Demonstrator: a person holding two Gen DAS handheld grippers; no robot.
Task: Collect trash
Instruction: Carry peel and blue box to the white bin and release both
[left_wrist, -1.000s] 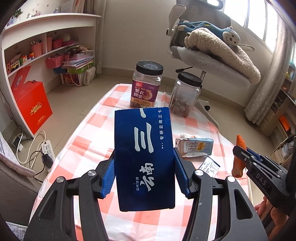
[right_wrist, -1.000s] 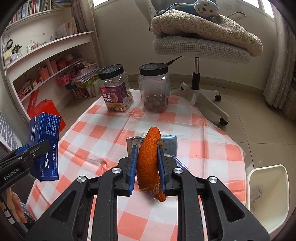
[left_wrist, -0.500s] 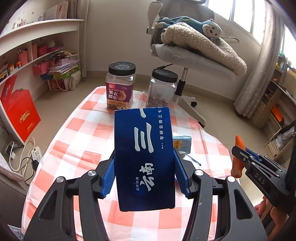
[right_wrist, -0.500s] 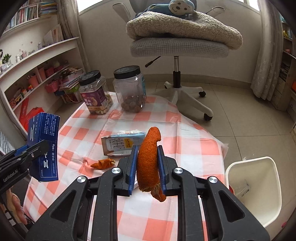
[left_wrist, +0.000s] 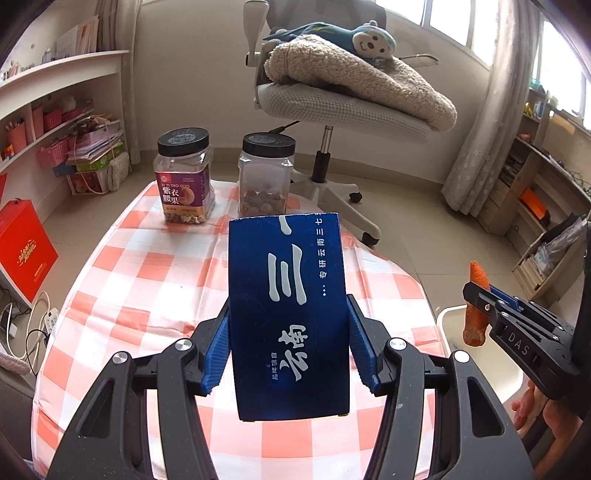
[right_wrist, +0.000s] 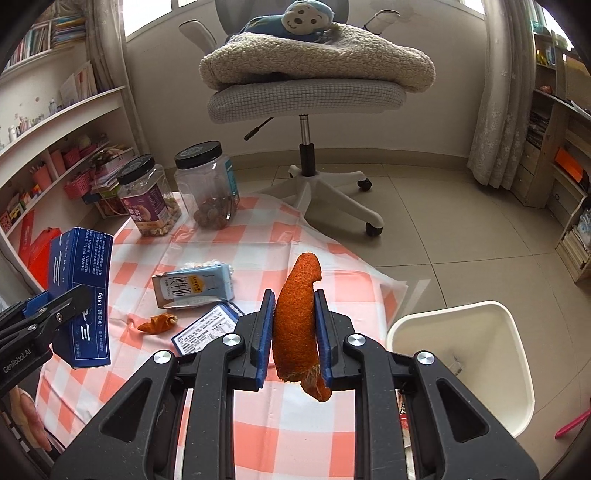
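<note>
Above the checked worktop (right_wrist: 207, 251), a blue box (left_wrist: 288, 314) is clamped by the left gripper's (left_wrist: 287, 347) fingers; an orange peel (right_wrist: 295, 317) is pinched by the right gripper's (right_wrist: 291, 332) fingers.

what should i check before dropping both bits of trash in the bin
1. Left tongs clamped on the blue box: ok.
2. Right tongs clamped on the orange peel: ok.
3. White bin open, with room inside: ok.
4. Peel directly above the bin: not ok, it hangs over the checked tablecloth beside the rim.
5. Box above the bin: not ok, it is further from it than the peel.
6. Trash left on the table: not ok, milk carton, small peel scrap and a flat packet remain.
</note>
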